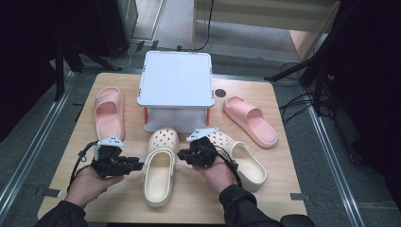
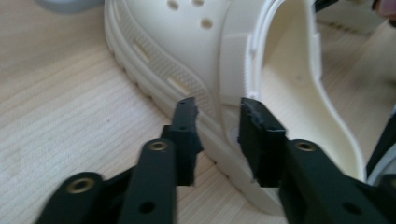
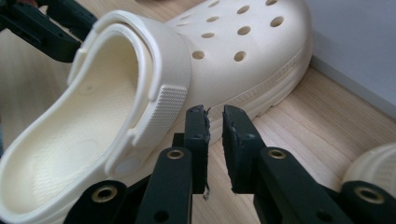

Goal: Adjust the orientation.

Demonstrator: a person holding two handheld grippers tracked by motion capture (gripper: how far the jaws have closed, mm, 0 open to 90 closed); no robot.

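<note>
From above, your left claw [image 1: 135, 164] and right claw [image 1: 185, 154] sit on either side of the cream foam clog with holes [image 1: 160, 164] on the wooden worktop [image 1: 283, 165], ready to grab it. The grey box [image 1: 176, 79] stands just behind. In the left gripper view, the jaws are open beside the clog's sole [image 2: 187, 88]. In the right gripper view, the jaws are slightly apart and hold nothing, near the strap [image 3: 161, 109].

No readable text, label, brand or number on anything in view
</note>
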